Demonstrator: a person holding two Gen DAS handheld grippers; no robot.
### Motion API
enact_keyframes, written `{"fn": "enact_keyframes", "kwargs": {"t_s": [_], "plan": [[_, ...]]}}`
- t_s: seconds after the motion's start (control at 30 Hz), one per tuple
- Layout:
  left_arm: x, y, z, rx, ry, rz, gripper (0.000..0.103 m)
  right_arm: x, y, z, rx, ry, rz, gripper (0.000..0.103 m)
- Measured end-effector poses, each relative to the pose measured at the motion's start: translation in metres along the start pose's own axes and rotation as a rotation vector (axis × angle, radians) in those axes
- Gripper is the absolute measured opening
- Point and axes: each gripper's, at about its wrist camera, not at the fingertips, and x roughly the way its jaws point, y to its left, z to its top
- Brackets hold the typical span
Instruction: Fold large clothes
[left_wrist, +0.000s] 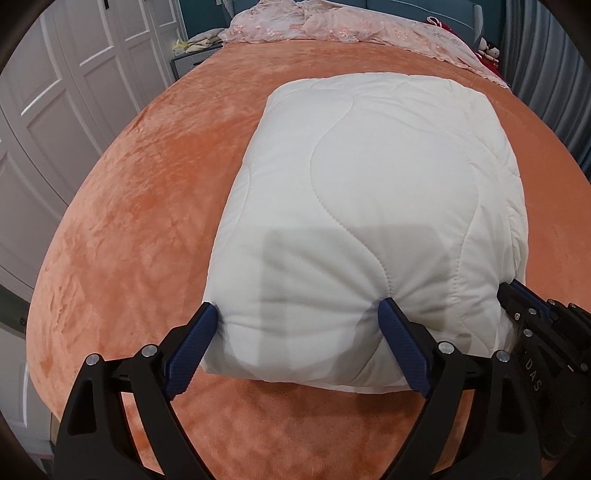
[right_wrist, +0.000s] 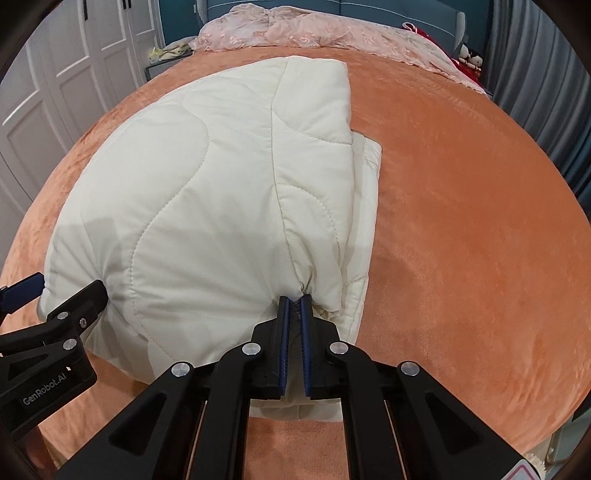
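A white quilted comforter (left_wrist: 369, 206) lies folded into a thick bundle on the orange bed (left_wrist: 129, 221); it also shows in the right wrist view (right_wrist: 207, 206). My left gripper (left_wrist: 299, 314) is open, its blue fingers (left_wrist: 199, 332) spread wide around the bundle's near left end and pressing into it. My right gripper (right_wrist: 294, 299) is shut on a bunched fold at the comforter's near right corner. The right gripper also shows at the right edge of the left wrist view (left_wrist: 524, 306), and the left one at the left edge of the right wrist view (right_wrist: 70, 295).
The orange plush bedspread (right_wrist: 461, 221) covers the bed. A pink lace blanket (left_wrist: 332, 26) lies crumpled along the headboard end. White wardrobe doors (left_wrist: 44, 110) stand to the left, grey curtains (right_wrist: 546, 92) to the right. A nightstand (left_wrist: 188, 59) sits at the far left.
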Motion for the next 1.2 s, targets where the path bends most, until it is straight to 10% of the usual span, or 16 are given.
{"fn": "enact_keyframes", "kwargs": {"t_s": [0.37, 0.5, 1.2], "plan": [[-0.001, 0.0, -0.002, -0.002, -0.012, 0.021, 0.089, -0.009, 0.0, 0.001, 0.017, -0.001, 0.018, 0.011], [-0.012, 0.005, -0.003, -0.025, -0.012, 0.013, 0.088, -0.036, -0.002, 0.0, 0.045, -0.035, 0.041, 0.055], [-0.088, -0.019, -0.073, 0.018, -0.09, 0.09, 0.089, -0.113, -0.027, -0.074, 0.061, -0.129, 0.016, 0.071]]}}
